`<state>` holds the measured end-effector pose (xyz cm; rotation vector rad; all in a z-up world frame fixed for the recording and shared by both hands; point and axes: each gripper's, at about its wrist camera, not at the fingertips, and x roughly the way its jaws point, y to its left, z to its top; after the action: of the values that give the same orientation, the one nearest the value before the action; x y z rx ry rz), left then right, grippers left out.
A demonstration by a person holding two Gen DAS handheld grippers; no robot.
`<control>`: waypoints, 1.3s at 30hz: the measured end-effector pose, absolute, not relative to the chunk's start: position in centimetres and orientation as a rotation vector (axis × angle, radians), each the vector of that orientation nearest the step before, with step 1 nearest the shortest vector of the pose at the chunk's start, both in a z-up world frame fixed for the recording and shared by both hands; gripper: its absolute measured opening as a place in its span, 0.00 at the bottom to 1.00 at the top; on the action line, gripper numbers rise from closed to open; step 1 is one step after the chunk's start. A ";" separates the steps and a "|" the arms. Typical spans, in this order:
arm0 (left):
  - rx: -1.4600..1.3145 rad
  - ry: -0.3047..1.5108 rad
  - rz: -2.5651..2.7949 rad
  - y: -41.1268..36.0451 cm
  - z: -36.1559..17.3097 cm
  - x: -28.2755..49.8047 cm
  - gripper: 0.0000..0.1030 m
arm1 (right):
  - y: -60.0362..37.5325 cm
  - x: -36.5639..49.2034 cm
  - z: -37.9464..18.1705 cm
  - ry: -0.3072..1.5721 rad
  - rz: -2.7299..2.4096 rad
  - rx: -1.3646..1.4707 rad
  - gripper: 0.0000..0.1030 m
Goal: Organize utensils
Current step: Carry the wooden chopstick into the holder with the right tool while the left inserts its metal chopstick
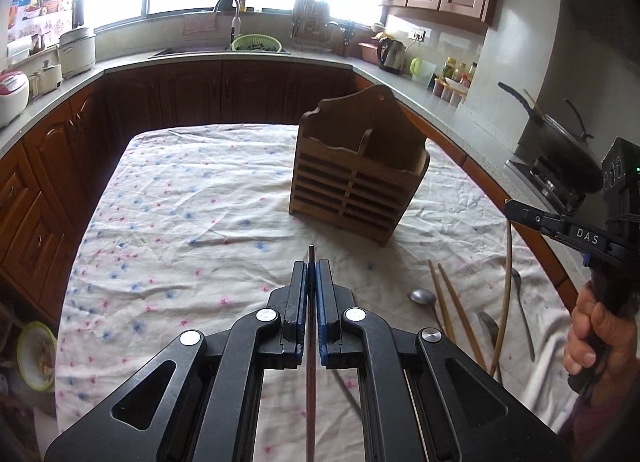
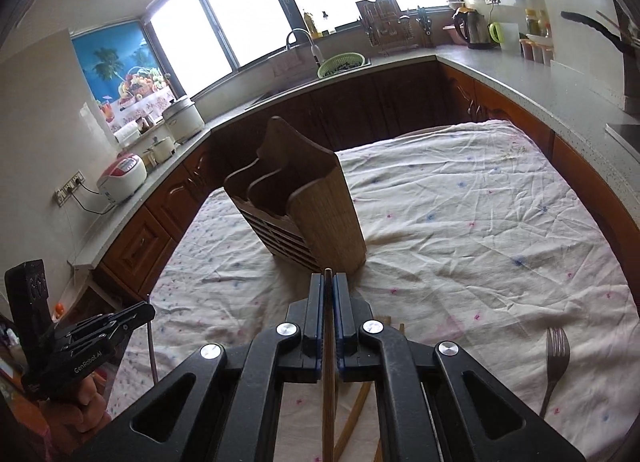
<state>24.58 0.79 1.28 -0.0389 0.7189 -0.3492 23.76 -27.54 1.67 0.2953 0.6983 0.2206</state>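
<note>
Left claw (image 1: pixel 311 274) clamped on a thin dark utensil handle (image 1: pixel 310 342) running lengthwise toward the lens; wooden utensil holder (image 1: pixel 356 186) sits upper right of its tips on the desk (image 1: pixel 180 198). Right claw (image 2: pixel 328 286) pinches a chopstick (image 2: pixel 328 382), holder just above it, seemingly nearer.

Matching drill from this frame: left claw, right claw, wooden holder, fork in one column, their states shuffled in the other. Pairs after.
1. left claw
2. right claw
3. wooden holder
4. fork

A. lying flat on the cloth
B. shut on a wooden chopstick
C. standing upright on the cloth
D. shut on a thin metal handle

Pairs: 1-D, 2-B, 3-C, 4-A
</note>
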 end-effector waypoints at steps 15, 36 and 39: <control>-0.106 0.569 -0.321 3.4 6.3 20.3 0.03 | -28.2 18.8 6.2 0.538 0.209 0.309 0.04; -0.172 0.405 -0.302 3.1 11.2 23.4 0.03 | -29.6 21.1 9.5 0.367 0.191 0.395 0.04; -0.178 0.371 -0.297 2.9 12.2 24.6 0.03 | -29.5 21.9 10.2 0.336 0.188 0.405 0.04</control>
<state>24.64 2.87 12.22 -0.1779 0.3706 -0.2974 21.89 -29.50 10.18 0.4046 0.3356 0.1884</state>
